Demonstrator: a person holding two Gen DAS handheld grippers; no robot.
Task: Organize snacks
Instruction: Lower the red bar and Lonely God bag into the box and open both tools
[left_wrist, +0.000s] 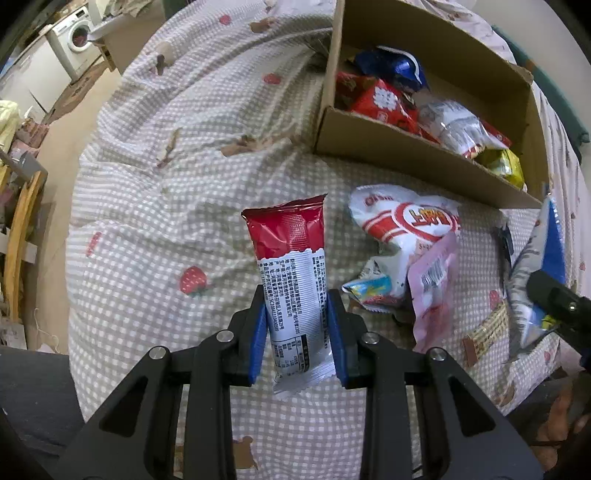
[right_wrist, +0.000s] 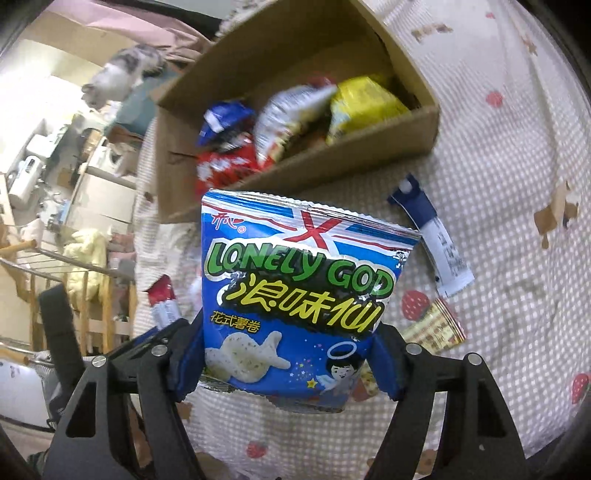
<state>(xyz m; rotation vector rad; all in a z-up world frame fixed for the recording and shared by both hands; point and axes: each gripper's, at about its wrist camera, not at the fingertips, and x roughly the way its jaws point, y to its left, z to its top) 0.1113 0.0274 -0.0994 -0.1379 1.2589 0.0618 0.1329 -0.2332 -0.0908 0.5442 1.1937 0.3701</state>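
Above the bed (left_wrist: 155, 206), the left gripper (left_wrist: 297, 325) pinched a red-and-white bar (left_wrist: 291, 280); the right gripper (right_wrist: 291, 362) squeezed a puffy blue chip bag (right_wrist: 295, 295), jaws wide. The cardboard box (left_wrist: 406, 147) lay toward the far edge. That slick bag looked likely to slip out.

Left gripper (left_wrist: 297, 328) clamped on a red-and-silver snack bar (left_wrist: 295, 280) over a checked bedspread (left_wrist: 166, 177).

The bar stands upright between the blue pads (left_wrist: 257, 339), its red end pointing away from the tool. Ahead and to the right sits a cardboard box (left_wrist: 417, 155) holding packets. Right of the fingers lie a white-and-red bag (left_wrist: 402, 225) and a pink pouch (left_wrist: 434, 291); at the far right, a blue bag (left_wrist: 543, 266).
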